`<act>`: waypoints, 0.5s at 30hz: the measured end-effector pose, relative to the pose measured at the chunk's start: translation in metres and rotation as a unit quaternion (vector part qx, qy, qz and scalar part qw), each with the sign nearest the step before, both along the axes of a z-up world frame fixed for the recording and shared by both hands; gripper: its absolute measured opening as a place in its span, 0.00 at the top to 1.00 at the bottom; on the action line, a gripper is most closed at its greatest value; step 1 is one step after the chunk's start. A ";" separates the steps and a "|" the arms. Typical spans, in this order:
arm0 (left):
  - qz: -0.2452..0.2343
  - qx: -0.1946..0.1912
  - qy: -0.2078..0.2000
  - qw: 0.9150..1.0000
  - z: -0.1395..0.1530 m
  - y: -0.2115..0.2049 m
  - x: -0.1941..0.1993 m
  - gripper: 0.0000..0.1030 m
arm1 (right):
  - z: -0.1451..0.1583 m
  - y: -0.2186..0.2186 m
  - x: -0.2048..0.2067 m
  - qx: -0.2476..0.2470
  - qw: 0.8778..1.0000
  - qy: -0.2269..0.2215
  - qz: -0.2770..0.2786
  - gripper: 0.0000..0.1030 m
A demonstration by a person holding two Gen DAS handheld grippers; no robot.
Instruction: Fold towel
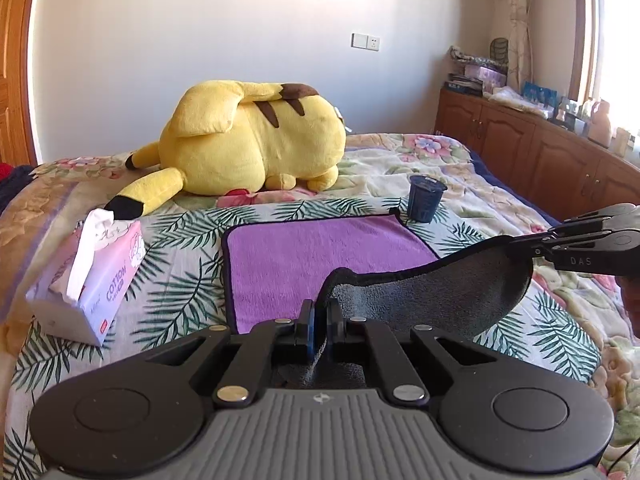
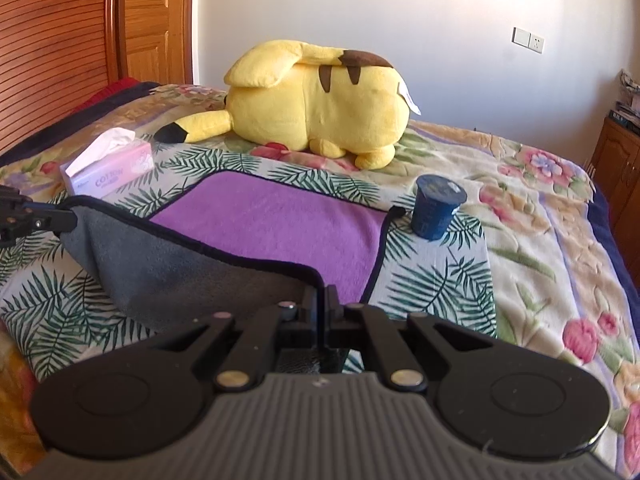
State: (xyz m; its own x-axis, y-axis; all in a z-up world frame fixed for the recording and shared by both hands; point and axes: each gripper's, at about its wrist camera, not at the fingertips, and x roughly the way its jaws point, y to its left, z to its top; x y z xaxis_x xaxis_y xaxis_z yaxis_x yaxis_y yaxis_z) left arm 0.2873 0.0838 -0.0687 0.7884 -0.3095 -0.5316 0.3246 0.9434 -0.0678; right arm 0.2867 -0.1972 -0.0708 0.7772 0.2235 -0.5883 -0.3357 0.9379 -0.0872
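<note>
A purple towel with a dark border and grey underside lies on the bed; it also shows in the right wrist view. Its near edge is lifted, showing the grey side. My left gripper is shut on the near left corner of the towel. My right gripper is shut on the near right corner. In the left wrist view the right gripper comes in from the right, pinching the towel edge. In the right wrist view the left gripper shows at the left edge.
A yellow plush toy lies beyond the towel. A tissue box stands left of the towel. A dark blue cup stands at the towel's far right corner. A wooden cabinet runs along the right wall.
</note>
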 end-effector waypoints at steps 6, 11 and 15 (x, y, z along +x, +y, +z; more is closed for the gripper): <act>-0.001 0.004 -0.010 1.000 0.009 0.001 0.006 1.00 | 0.009 0.004 0.005 -0.006 1.000 -0.006 0.004 0.97; -0.005 0.008 -0.018 1.000 0.015 -0.001 0.012 1.00 | 0.018 0.004 0.008 -0.014 1.000 -0.012 0.009 0.97; -0.003 0.012 -0.022 1.000 0.020 -0.001 0.018 1.00 | 0.022 0.002 0.012 -0.012 1.000 -0.019 0.006 0.97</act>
